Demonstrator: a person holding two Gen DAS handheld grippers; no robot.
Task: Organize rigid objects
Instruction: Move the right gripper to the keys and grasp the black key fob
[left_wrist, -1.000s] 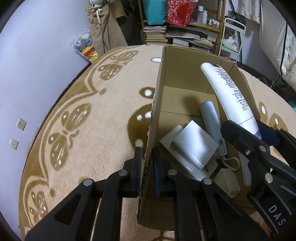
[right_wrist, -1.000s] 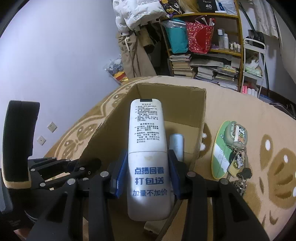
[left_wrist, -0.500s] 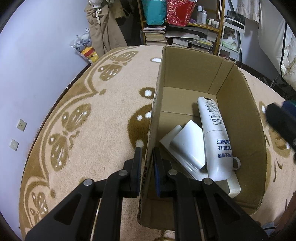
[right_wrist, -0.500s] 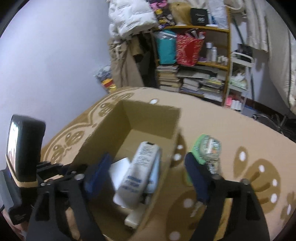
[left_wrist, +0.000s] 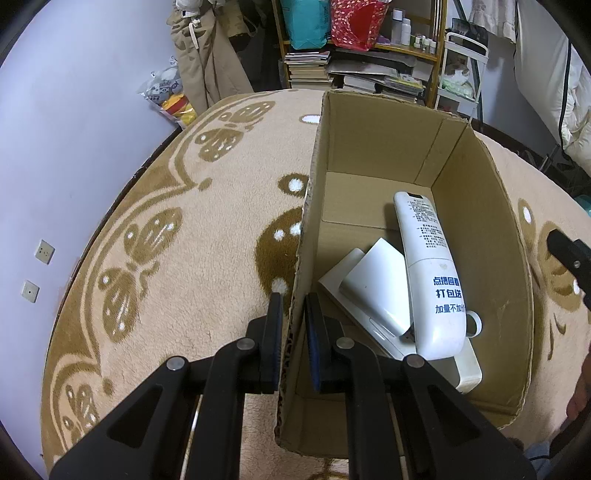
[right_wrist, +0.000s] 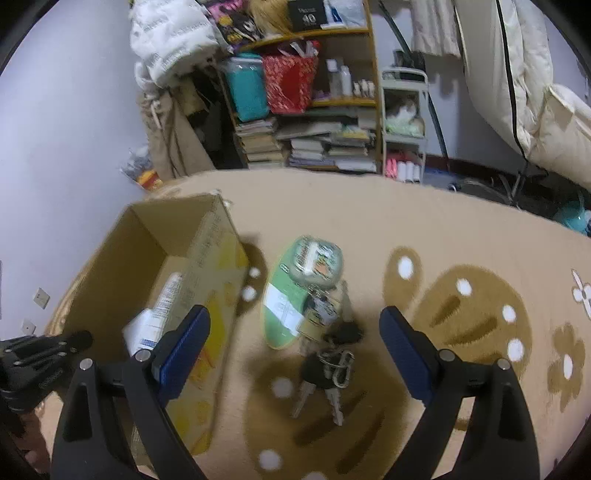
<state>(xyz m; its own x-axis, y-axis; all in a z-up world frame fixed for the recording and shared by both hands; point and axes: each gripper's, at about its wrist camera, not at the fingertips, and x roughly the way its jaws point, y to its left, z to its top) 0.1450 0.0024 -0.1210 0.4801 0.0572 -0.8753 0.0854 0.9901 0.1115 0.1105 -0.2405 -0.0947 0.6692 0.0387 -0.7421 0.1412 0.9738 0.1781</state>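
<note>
An open cardboard box (left_wrist: 373, 147) stands on the patterned rug. My left gripper (left_wrist: 293, 299) is shut on its left wall, one finger inside, one outside. Inside lie a white remote control (left_wrist: 432, 280) with blue print and white flat items (left_wrist: 373, 284) under it. In the right wrist view my right gripper (right_wrist: 294, 314) is to the right of the box (right_wrist: 147, 236), its jaws opening wide with nothing held. Below and between its fingers on the rug lie a bunch of keys (right_wrist: 325, 369) and a green oval tag with a cartoon charm (right_wrist: 284, 306).
The beige and brown rug (right_wrist: 461, 229) stretches to the right of the keys. A crowded bookshelf (right_wrist: 306, 122), hanging clothes and a small white rack (right_wrist: 404, 122) stand along the far wall. A bed frame with white bedding (right_wrist: 535, 110) is at the right.
My right gripper let go of the white remote, which now lies in the box. It swung right, out of the box, and opened wide over the keys. The left gripper stayed put.
</note>
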